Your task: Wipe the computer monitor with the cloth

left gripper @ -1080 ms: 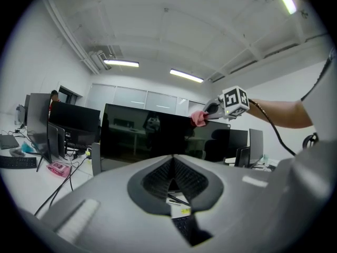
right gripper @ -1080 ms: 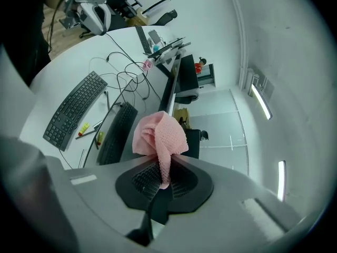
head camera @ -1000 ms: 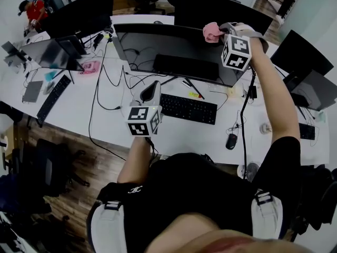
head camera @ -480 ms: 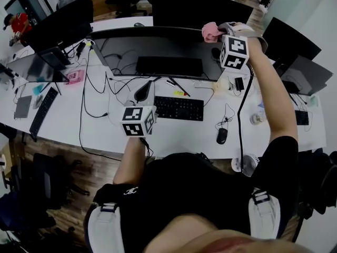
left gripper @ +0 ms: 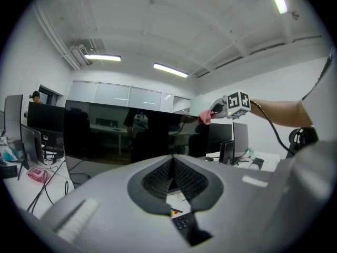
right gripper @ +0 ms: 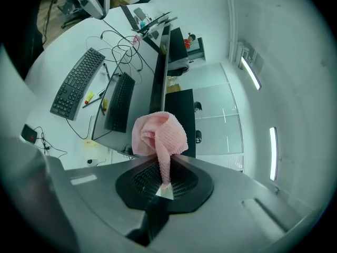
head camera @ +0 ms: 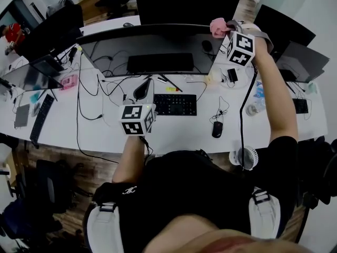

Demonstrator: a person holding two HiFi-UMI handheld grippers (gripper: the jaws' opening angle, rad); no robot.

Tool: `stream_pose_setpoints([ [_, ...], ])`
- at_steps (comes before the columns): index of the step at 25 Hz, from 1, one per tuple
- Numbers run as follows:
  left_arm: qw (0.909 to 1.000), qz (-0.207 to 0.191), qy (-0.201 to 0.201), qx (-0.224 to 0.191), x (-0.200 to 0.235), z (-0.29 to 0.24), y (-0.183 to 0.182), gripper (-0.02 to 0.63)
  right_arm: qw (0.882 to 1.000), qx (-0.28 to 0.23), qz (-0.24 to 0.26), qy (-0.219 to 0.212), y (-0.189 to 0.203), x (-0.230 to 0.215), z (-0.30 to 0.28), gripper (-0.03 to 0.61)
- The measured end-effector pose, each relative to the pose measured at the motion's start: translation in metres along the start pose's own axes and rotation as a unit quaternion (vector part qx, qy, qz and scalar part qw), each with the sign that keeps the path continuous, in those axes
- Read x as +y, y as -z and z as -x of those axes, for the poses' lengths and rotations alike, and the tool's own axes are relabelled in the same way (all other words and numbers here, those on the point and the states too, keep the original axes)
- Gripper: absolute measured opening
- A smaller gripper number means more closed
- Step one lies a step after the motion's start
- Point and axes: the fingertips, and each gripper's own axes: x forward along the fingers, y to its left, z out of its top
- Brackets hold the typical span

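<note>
Cloth [right gripper: 158, 133] is clenched by one fold in right gripper [right gripper: 160, 175], at far right top corner of monitor [head camera: 147, 49] | left gripper [left gripper: 171, 178] is closed, empty | cloth is judged soft, light, limp; a firm pinch is advised.

Behind cloth [head camera: 217, 27] — monitor [head camera: 158, 46] corner

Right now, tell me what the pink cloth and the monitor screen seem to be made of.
Pink cloth: likely a soft knitted or microfibre textile, matte. A fine ribbed texture shows, and it bunches in soft folds at the right gripper.
Monitor screen: probably glass or glossy plastic. It is dark and smooth, and it mirrors the room.
</note>
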Motion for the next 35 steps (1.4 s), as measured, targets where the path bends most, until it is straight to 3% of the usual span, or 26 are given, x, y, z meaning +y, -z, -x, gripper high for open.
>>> stream_pose_setpoints([
  [6, 0.9999, -0.009, 0.002, 0.01, -0.019, -0.003, 0.003, 0.054, 0.999, 0.01, -0.049, -0.006, 0.038, 0.013, -0.002, 0.009],
  [13, 0.9996, -0.014, -0.017, 0.018, -0.025, 0.005, 0.009, 0.054, 0.996, 0.008, -0.082, -0.027, 0.054, 0.045, -0.024, 0.009],
  [23, 0.9976, -0.005, -0.057, 0.04, -0.022, 0.025, 0.029, 0.054, 0.994, -0.016, -0.098, -0.039, 0.041, 0.083, -0.05, 0.009],
  [31, 0.9953, 0.002, -0.074, 0.061, -0.033, 0.034, 0.048, 0.054, 0.99, -0.02, -0.137, 0.0, 0.029, 0.108, -0.071, 0.011],
  [35, 0.9939, 0.003, -0.087, 0.068, -0.034, 0.04, 0.054, 0.054, 0.994, -0.013, -0.105, 0.008, 0.03, 0.127, -0.081, 0.011],
])
